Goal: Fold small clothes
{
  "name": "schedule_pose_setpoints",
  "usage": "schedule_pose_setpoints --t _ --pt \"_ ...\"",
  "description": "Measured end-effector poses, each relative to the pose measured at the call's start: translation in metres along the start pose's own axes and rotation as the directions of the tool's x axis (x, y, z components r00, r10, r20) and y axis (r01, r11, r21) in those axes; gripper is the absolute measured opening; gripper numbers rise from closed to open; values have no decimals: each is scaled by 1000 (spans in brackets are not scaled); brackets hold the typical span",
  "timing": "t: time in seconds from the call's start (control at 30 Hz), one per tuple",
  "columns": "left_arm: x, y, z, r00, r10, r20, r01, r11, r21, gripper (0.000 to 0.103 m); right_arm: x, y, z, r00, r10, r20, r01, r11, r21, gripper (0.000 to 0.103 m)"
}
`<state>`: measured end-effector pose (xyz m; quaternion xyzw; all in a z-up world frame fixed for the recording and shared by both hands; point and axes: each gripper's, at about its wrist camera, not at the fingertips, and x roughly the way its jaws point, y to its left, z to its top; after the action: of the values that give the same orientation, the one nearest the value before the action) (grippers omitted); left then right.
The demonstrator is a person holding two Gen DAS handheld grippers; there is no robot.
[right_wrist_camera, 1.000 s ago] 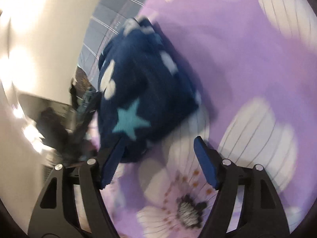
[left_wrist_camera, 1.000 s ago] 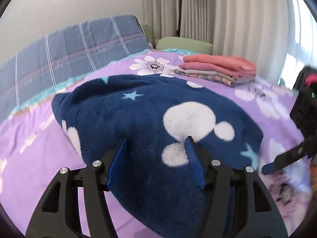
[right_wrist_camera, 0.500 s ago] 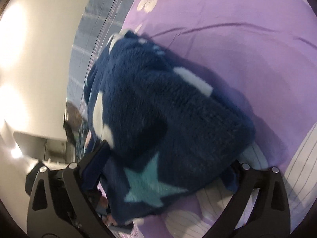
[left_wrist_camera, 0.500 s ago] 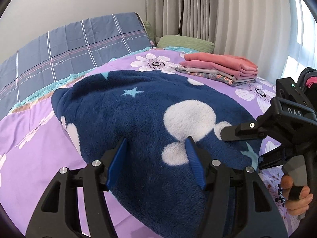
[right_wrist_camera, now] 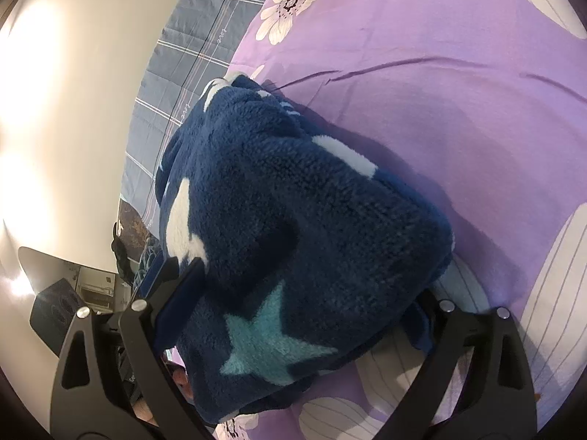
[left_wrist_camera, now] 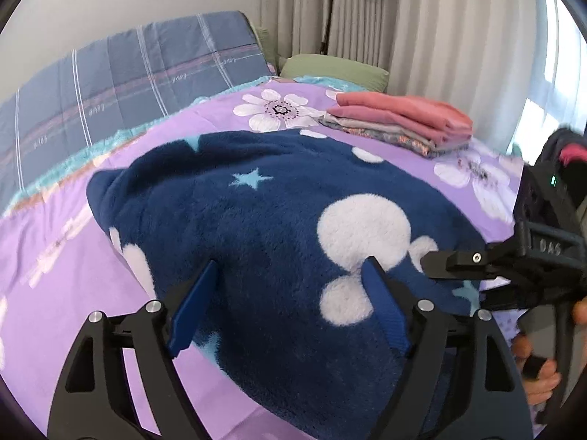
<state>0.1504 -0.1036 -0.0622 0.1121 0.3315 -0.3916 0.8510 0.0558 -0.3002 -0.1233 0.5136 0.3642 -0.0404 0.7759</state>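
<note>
A dark blue fleece garment (left_wrist_camera: 264,220) with white blobs and light blue stars lies folded on the purple flowered bedspread (left_wrist_camera: 55,275). My left gripper (left_wrist_camera: 290,300) is open, its blue fingers resting on the garment's near part. My right gripper (right_wrist_camera: 304,293) is open and straddles the garment's corner (right_wrist_camera: 293,256); its right fingertip is hidden behind the fleece. The right gripper also shows in the left wrist view (left_wrist_camera: 458,267) at the garment's right edge.
A stack of folded pink and patterned clothes (left_wrist_camera: 400,121) sits at the far right of the bed. A blue plaid cover (left_wrist_camera: 121,69), a green pillow (left_wrist_camera: 334,69) and curtains (left_wrist_camera: 422,18) lie beyond.
My right gripper has moved in onto the garment's corner, from beside it to around it. My left gripper has stayed in place on the fleece.
</note>
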Motion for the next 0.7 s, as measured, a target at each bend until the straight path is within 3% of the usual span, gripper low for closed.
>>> schedule_pose_setpoints --t 0.07,0.33,0.57,0.7 --pt "3 4 -3 1000 1 2 0 999 -41 83 -4 -4 0 1000 5 5 -5 1000 18 97" --pt "15 2 -6 1000 26 5 -26 998 -50 86 2 2 -3 997 -34 63 32 999 22 101" --pt "7 7 2 996 57 71 -49 993 -109 88 -2 -3 -2 999 -6 40 6 1000 11 100" --pt "-2 19 13 993 38 113 -23 992 -126 86 -2 -3 -1 999 -7 33 6 1000 15 100"
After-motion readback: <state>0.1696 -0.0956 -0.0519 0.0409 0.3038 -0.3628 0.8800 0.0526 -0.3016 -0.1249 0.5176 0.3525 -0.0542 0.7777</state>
